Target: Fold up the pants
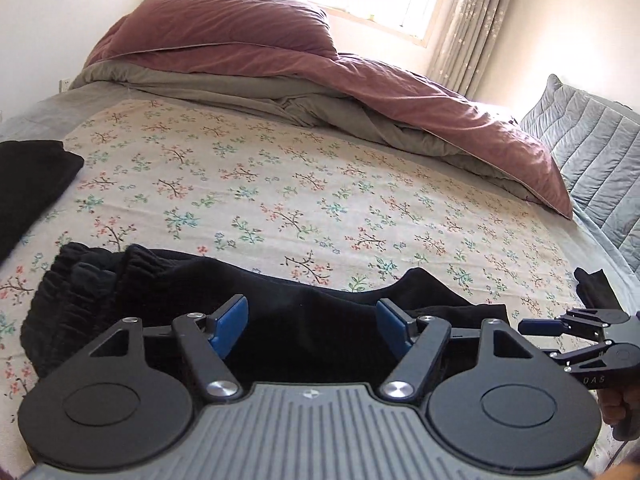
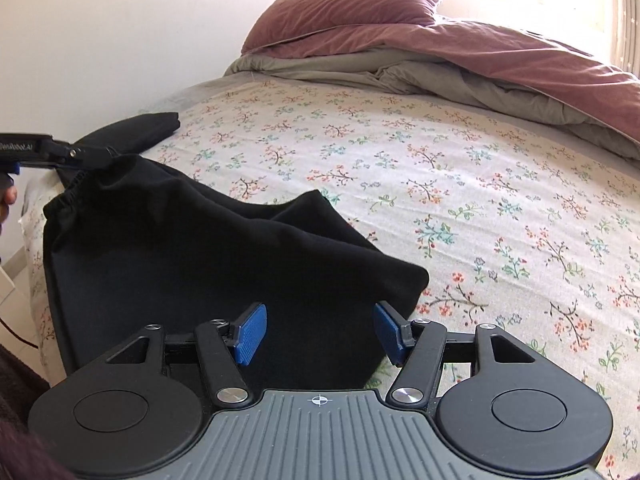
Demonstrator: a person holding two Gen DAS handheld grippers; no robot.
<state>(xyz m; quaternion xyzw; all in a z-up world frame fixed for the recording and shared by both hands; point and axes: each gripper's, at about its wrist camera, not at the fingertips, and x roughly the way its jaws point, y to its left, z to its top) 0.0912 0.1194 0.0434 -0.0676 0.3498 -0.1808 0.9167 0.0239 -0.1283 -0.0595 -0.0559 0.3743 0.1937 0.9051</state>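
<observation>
We find the black pants [image 2: 208,264] lying bunched on the floral bed sheet [image 1: 320,184] at the near edge of the bed, elastic waistband [image 1: 80,280] toward 9 o'clock in the left wrist view.

Left gripper [image 1: 312,326]: jaws wide apart, poised over the dark cloth, clamping nothing. Right gripper [image 2: 320,334]: jaws likewise apart, over the pants' end at 6 o'clock, nothing between the pads.

A second dark garment [image 1: 28,184], seemingly already folded, lies at 9 o'clock in the left wrist view, well apart from the pants. Rumpled maroon duvet [image 1: 360,76] at 12 o'clock.

Step, in our judgement: early, pre-grasp. The pants are not yet laid flat.

Next move likely calls for each gripper to close on an edge, waistband on the left and leg end on the right, then draw the cloth out straight before folding.
</observation>
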